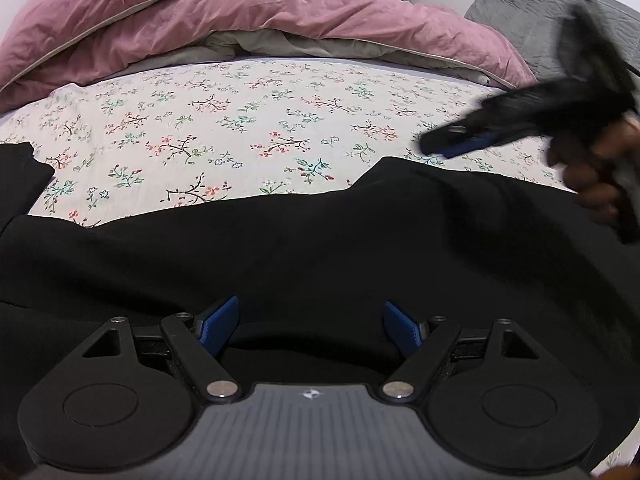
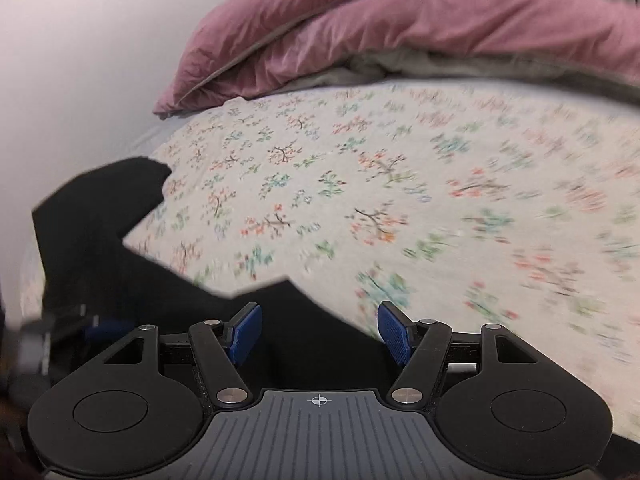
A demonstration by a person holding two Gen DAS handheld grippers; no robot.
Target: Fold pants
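Observation:
Black pants (image 1: pixel 320 240) lie spread across the near part of the floral bed sheet (image 1: pixel 240 128). My left gripper (image 1: pixel 312 326) hovers over them, jaws wide apart, with only the flat cloth showing below its blue pads (image 1: pixel 222 328). At the right of the left wrist view my right gripper (image 1: pixel 452 144) appears blurred above the pants' far edge, held by a hand (image 1: pixel 592 176). In the right wrist view the right gripper (image 2: pixel 320 332) stands open over the edge of the pants (image 2: pixel 120 240), nothing pinched. A blurred bit of the left gripper (image 2: pixel 100 328) shows at the lower left.
A crumpled pink duvet (image 1: pixel 240 20) is heaped along the far side of the bed, with a grey quilted pillow (image 1: pixel 532 20) at the far right. A white wall (image 2: pixel 80 60) borders the bed on the left. The floral sheet (image 2: pixel 400 180) stretches bare between pants and duvet.

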